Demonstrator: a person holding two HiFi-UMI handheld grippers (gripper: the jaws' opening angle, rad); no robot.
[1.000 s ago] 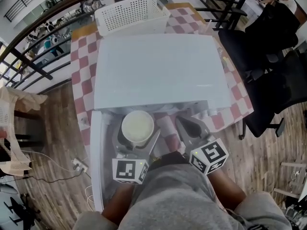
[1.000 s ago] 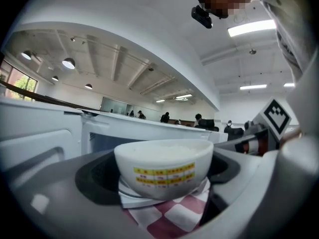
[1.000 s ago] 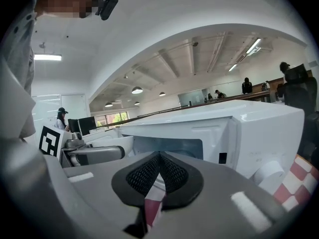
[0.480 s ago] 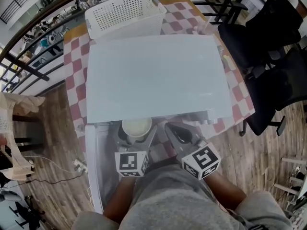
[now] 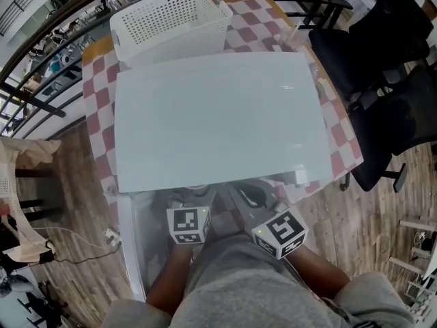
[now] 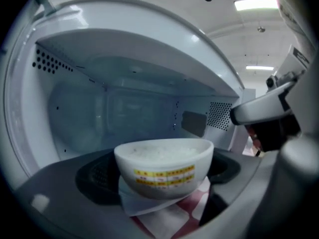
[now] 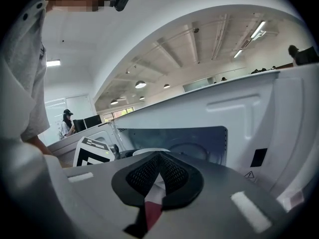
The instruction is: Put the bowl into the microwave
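Observation:
A white bowl with a yellow label and pale contents sits between the jaws of my left gripper, which is shut on it. It hangs at the mouth of the white microwave, whose cavity lies open just ahead. In the head view the microwave's top hides the bowl. There my left gripper and right gripper reach in under its front edge. My right gripper is shut on nothing, beside the left one.
The microwave door stands open to the left of my arms. Behind the microwave a white slatted basket rests on the red-checked tablecloth. Black office chairs stand to the right, and a railing runs on the left.
Both grippers have moved forward toward the microwave. The bowl, plain in the head view a second ago, has passed under the microwave's front edge and out of sight.

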